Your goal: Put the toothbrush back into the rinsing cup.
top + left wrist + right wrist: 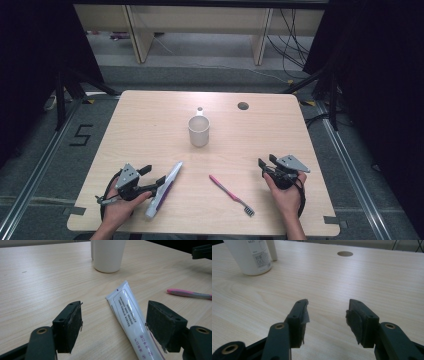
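A white plastic toothpaste tube with purple print lies flat on the pale wooden table, between the spread jaws of the left gripper, untouched. Beside it lie a pink toothbrush and, farther off, a white mug. The right gripper, jaws apart, hovers well clear. Its own view shows a printed label on the mug.

The right gripper has its two black jaws wide apart, with bare wooden table between them. Far off on the left stands a white mug with a label. A round hole sits far away.
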### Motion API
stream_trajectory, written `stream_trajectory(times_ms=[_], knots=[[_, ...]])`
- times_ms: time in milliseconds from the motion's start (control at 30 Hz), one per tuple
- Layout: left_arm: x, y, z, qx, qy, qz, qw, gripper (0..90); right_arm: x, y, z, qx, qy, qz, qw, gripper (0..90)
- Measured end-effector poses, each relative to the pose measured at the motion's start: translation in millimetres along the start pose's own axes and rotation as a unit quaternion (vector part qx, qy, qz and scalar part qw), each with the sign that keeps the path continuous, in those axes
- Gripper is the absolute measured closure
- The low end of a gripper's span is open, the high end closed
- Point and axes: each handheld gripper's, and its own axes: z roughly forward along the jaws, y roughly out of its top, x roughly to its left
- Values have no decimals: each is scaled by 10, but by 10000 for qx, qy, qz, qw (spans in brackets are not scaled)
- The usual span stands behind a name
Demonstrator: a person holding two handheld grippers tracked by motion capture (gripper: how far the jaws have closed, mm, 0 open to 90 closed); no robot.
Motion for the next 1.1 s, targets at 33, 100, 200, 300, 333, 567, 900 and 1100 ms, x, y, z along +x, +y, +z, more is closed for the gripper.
stream_trajectory(times_ms=[33, 100, 200, 300, 333, 567, 900, 1100], knots=[[1, 1, 2, -7, 0, -8, 10000, 283, 0, 0, 0, 0, 0, 0, 10000, 505], [1, 2, 0, 3, 8, 13, 10000, 282, -8, 7, -11, 16, 39, -32, 10000, 508], [-3, -2, 7, -15, -8, -37, 10000, 283, -3, 8, 7, 86, 110, 24, 9999, 518], [-1, -1, 7, -4, -10, -41, 10000, 282, 9, 11, 3, 107, 19, -4, 9999, 525], [-1, 0, 8, 6, -13, -30, 10000, 283, 25, 15, 1, 165, -4, 46, 9999, 531], [-10, -1, 8, 2, -63, 21, 10000, 283, 79, 119, -25, 605, -36, -181, 9980, 548], [3, 5, 9, 93, -2, -46, 9999, 284, 64, 381, -48, 1727, 52, -337, 9844, 550], [3, 3, 9, 62, -41, -38, 10000, 284, 151, 582, -33, 2671, 244, -519, 9620, 578]])
